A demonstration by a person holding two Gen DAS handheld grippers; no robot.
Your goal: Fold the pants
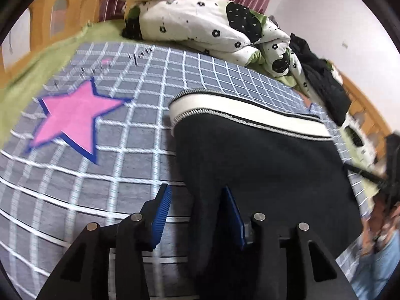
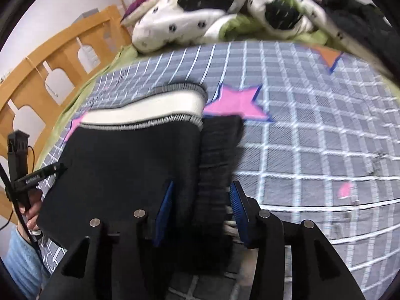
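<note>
Both grippers (image 1: 197,215) (image 2: 200,212) part-open over the folded black pants (image 1: 250,155), nothing clamped; risk of snagging cloth, undoing the fold.

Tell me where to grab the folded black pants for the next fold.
Probably grip the black pants at the near edge, one gripper per corner, coming from the near side. The white waistband lies at the far end, so the near edge can lift toward it.

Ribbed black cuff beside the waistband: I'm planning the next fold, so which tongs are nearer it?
Right. The right tongs straddle the cuff; the left tongs sit at the opposite edge of the pants.
</note>
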